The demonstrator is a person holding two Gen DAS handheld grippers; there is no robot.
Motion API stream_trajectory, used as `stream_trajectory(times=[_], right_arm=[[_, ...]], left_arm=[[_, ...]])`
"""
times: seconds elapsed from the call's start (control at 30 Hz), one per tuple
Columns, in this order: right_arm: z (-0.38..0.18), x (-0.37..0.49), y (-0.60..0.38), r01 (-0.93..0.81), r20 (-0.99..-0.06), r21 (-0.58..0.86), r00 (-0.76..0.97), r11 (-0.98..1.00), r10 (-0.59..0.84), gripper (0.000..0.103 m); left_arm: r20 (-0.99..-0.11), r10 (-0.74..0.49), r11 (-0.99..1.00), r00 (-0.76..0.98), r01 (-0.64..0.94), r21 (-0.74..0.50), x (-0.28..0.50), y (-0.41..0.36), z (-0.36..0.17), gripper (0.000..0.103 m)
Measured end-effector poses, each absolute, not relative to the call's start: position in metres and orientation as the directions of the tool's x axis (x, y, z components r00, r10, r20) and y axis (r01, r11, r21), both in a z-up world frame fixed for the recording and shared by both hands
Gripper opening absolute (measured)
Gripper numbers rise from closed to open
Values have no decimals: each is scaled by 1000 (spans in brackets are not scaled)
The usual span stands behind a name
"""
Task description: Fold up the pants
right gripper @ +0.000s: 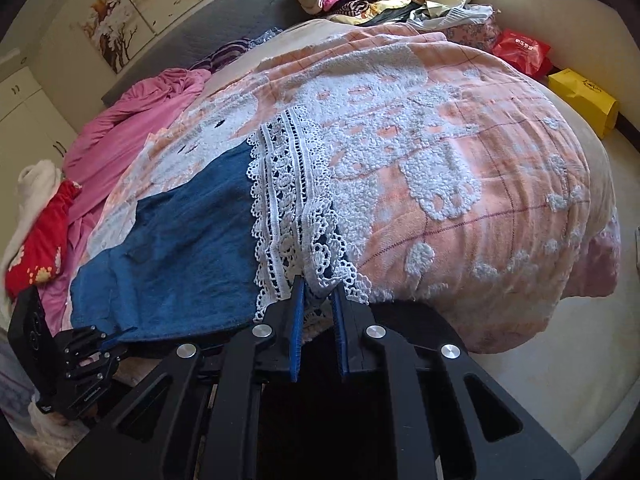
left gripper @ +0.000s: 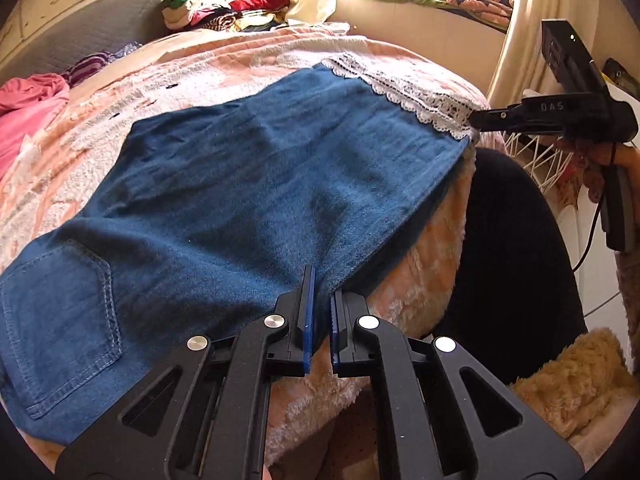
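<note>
The blue pants (left gripper: 248,184) lie flat across the bed (right gripper: 460,152). The left hand-held gripper (left gripper: 321,292) is clamped on their near edge, the right hand-held gripper (right gripper: 318,292) on the lace hem (right gripper: 288,200). Uneven lifting could skew the fold, or the thin lace might slip free.

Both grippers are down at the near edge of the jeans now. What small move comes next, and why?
Probably lift both together and carry the near edge across toward the far side. The left hand-held gripper is shut on the denim edge of the pants, and the right hand-held gripper pinches the lace hem, so both corners look secured.
</note>
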State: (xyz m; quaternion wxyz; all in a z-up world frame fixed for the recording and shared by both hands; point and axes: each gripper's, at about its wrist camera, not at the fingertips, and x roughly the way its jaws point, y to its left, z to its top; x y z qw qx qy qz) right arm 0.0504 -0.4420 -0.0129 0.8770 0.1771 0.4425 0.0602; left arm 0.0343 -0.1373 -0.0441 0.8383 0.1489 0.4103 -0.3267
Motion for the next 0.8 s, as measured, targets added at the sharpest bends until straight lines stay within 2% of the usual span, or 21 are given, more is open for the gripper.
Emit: stream_trajectory(times=[0.13,0.2,0.23,0.27,0.37,0.43,0.5,0.63,0.7,0.8], right_arm=[[-19,52,-441,56,-779,337,577,940,245,13],[-17,50,-443,70,-784,331,576,941,232,21],[-15,48,-445,83,-790,310,577,947,208,29],[-12,45,-447,99,-794,284,582,954,176,33],[4,33,-454,115,-757,311,630,943,173,33],[17,31,-445,74,-727,321,658,944,196,35],[25,36,-427,1,-711,317,662,949,237,41],[19,61,-377,-153,-718,295,616,943,325,47],[6,77,-356,-200,-740,288,574,937,350,47],[-20,97,-341,-198,-800,256,506,946,322,49]], left_arm=[[-801,-413,752,433,659,-31,41,-137,-55,4],[-802,-416,753,430,657,-38,43,-136,-57,5],[-799,-430,752,420,657,-58,43,-134,-58,7],[-798,-439,750,413,657,-73,44,-132,-59,11],[-792,-466,745,394,658,-111,43,-129,-59,22],[-788,-476,746,390,654,-127,41,-127,-57,27],[-778,-498,748,382,644,-162,37,-121,-52,40],[-730,-541,776,418,583,-242,33,-91,-31,43],[-706,-523,814,478,526,-246,35,-68,-18,49],[-680,-417,901,603,374,-221,39,-19,4,58]])
